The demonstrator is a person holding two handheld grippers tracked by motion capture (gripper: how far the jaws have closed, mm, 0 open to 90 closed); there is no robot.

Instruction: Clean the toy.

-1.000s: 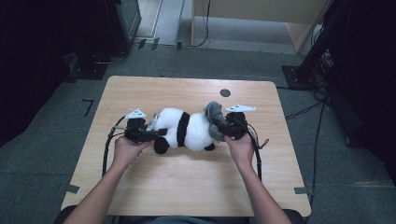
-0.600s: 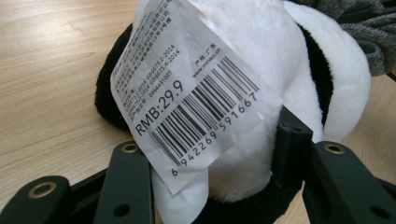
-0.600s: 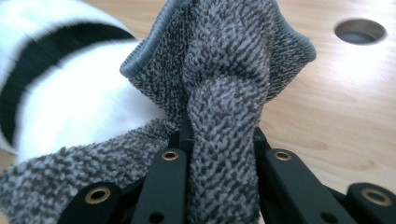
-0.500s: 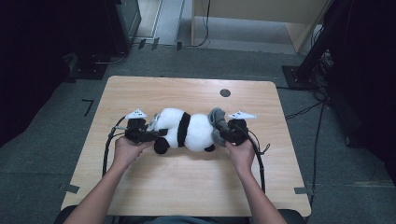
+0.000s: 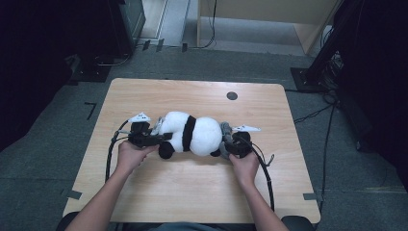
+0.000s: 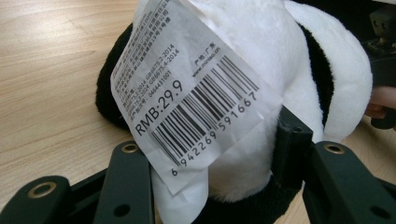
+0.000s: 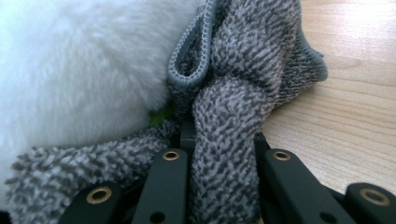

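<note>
Left tool (image 5: 161, 137) half-closed, right tool (image 5: 226, 143) clamped.

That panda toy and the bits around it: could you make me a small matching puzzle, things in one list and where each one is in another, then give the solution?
Things:
1. plush panda
2. grey cloth
3. paper tag
4. dark round spot

Places:
a. pinched between the right gripper's jaws
b. hanging off the toy, in front of the left gripper
c. lying on its side mid-table, between both grippers
d. on the wooden table near its far edge

Pairs: 1-c, 2-a, 3-b, 4-d
</note>
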